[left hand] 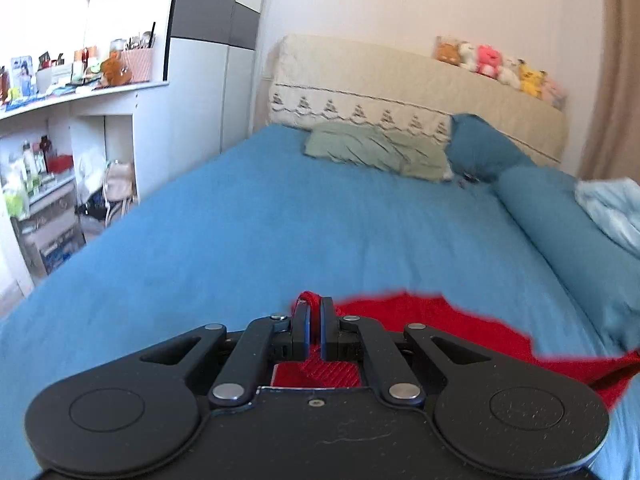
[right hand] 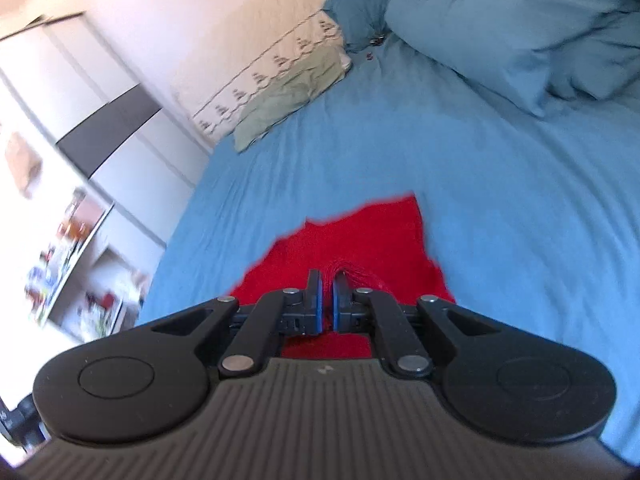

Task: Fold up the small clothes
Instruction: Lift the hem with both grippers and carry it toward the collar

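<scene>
The right gripper (right hand: 327, 284) is pinched onto a bunched fold of a red knitted garment (right hand: 360, 236), its two fingers nearly together with red fabric showing between them. The garment lies on a blue bedsheet (right hand: 440, 152), spreading ahead of the gripper. At the head of the bed a green pillow (right hand: 294, 92) rests against a cream embroidered headboard cover (right hand: 256, 64). A bunched blue duvet (right hand: 520, 40) sits along the bed's right edge.
</scene>
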`<action>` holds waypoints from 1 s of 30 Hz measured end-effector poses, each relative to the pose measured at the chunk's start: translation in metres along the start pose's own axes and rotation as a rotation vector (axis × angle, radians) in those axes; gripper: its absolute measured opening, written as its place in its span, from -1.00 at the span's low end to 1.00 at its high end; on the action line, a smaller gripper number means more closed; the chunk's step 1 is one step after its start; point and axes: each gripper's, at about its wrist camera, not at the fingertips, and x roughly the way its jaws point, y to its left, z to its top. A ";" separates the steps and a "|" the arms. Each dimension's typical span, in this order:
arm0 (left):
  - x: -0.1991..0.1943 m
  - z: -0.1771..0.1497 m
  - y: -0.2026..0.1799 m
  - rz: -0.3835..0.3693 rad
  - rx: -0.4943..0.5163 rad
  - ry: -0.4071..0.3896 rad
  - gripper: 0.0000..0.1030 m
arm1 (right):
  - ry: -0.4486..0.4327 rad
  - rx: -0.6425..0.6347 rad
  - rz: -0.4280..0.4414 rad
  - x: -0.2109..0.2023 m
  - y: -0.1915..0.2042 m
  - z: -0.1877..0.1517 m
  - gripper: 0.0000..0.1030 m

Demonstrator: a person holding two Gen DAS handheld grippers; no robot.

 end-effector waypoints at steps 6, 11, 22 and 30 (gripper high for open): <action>0.168 0.033 -0.026 0.092 -0.062 0.074 -0.92 | -0.007 0.036 -0.114 0.147 0.003 0.084 -0.61; 0.290 -0.004 -0.027 0.145 -0.071 0.196 -0.92 | 0.016 0.015 -0.170 0.269 -0.030 0.082 -0.61; 0.309 0.003 -0.021 0.175 -0.006 0.240 0.58 | 0.034 -0.073 -0.209 0.320 -0.046 0.083 0.83; 0.205 -0.056 -0.039 0.010 0.291 0.205 0.92 | 0.035 -0.356 -0.148 0.250 -0.001 0.023 1.00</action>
